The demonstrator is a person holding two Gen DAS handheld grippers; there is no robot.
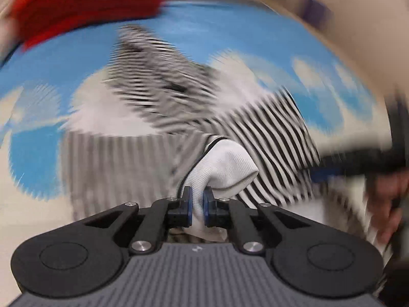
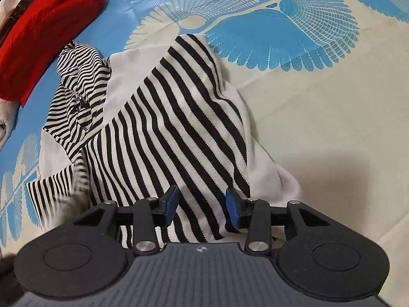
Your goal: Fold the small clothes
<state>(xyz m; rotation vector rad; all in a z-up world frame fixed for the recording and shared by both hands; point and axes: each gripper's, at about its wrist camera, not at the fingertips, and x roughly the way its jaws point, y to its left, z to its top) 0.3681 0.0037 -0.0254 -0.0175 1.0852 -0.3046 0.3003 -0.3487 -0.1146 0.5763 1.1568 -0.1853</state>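
Observation:
A black-and-white striped garment (image 2: 163,117) lies crumpled on the bed sheet, with white parts showing at its edges. In the left wrist view, which is blurred, my left gripper (image 1: 197,204) is shut on a white fold (image 1: 225,168) of that striped garment (image 1: 268,138). My right gripper (image 2: 202,204) stands open just above the garment's near striped edge; the cloth runs under and between its blue pads (image 2: 234,208), which do not press on it. The right gripper (image 1: 329,171) also shows as a dark blur at the right of the left wrist view, with a hand (image 1: 383,204) behind it.
A folded red cloth (image 2: 46,33) sits at the far left on other laundry, and the same red cloth (image 1: 84,7) appears in the left wrist view. The sheet (image 2: 319,102) is cream with blue fan patterns and stretches bare to the right of the garment.

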